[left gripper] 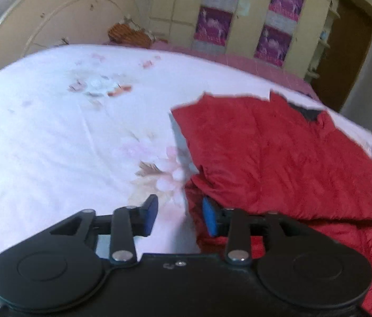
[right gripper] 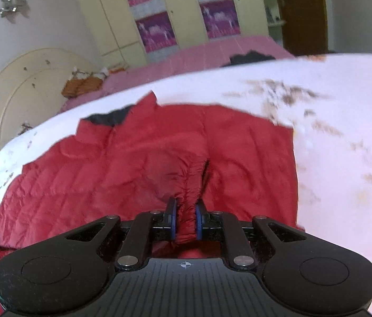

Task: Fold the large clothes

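Observation:
A red quilted jacket with a dark collar lining lies on a white floral bedsheet. My left gripper is open and empty at the jacket's near left edge, its right finger over the red cloth. In the right wrist view the jacket spreads across the bed. My right gripper is shut on a bunched fold of the red jacket, which is pinched between its blue pads.
A cream headboard stands at the left end of the bed. A pink blanket lies beyond the sheet, with an orange item near the headboard. Wardrobes with purple posters and a brown door stand behind.

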A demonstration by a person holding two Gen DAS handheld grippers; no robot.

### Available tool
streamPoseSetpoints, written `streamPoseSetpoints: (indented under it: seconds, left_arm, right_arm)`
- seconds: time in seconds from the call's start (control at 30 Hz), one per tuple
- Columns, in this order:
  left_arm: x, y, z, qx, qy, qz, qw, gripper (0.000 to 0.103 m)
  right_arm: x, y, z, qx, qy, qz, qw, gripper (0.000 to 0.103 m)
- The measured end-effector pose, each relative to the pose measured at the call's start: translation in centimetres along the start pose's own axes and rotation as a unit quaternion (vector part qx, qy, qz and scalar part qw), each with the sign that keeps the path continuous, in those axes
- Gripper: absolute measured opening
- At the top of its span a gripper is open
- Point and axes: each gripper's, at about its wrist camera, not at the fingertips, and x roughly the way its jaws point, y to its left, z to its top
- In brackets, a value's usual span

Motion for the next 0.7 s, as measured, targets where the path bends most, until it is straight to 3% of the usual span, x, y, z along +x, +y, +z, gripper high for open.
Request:
streamPoseSetpoints:
  seconds: [0.13,0.2,0.33,0.4,0.43,0.5,0.57,0.63,0.67,0.7]
  left_arm:
    - [-3.1,0.0,0.8,-0.009,-0.062,-0.020,0.9978,0.040]
    - [-3.3,-1.1,1.4,0.006,-0.073,-0.040,0.9965,0.040]
    - [-0.1,-3.8,2.2,0.045,-0.034,-0.075,0.9956,0.040]
    - [2.4,-4.6,1.8,0.063,0.000,-0.059,0.9963,0.042]
    - [3.6,-4.7,1.3,0.065,0.016,-0.048,0.9966,0.042]
    - [4.1,-4.6,0.8,0.062,0.010,-0.049,0.9968,0.042]
    - [3.7,-4.8,1.0,0.072,0.014,-0.043,0.9963,0.041]
    - [2.7,-4.5,1.6,0.067,0.005,-0.046,0.9967,0.050]
    - [2.2,-4.4,2.0,0.063,-0.011,-0.047,0.9968,0.075]
    - [2.1,-4.5,2.5,0.063,-0.026,-0.041,0.9968,0.084]
  right_arm:
    - [-2.4,-0.1,0.2,-0.008,-0.028,-0.006,1.000,0.014]
    - [-2.9,0.1,0.8,-0.011,-0.041,-0.010,0.999,0.014]
    - [-1.7,0.8,1.8,-0.021,-0.048,-0.011,0.999,0.014]
    - [-0.5,1.1,1.7,-0.037,-0.043,-0.018,0.998,0.014]
    - [0.6,1.0,1.5,-0.042,-0.027,-0.021,0.999,0.014]
    - [3.3,0.2,0.7,-0.042,0.031,-0.023,0.998,0.014]
    - [3.2,0.0,0.8,-0.043,0.029,-0.024,0.998,0.014]
    - [1.5,0.2,1.5,-0.043,0.000,-0.027,0.999,0.014]
    - [0.8,0.4,1.7,-0.042,-0.015,-0.020,0.999,0.014]
    - [0.3,0.5,2.1,-0.042,-0.024,-0.013,0.999,0.014]
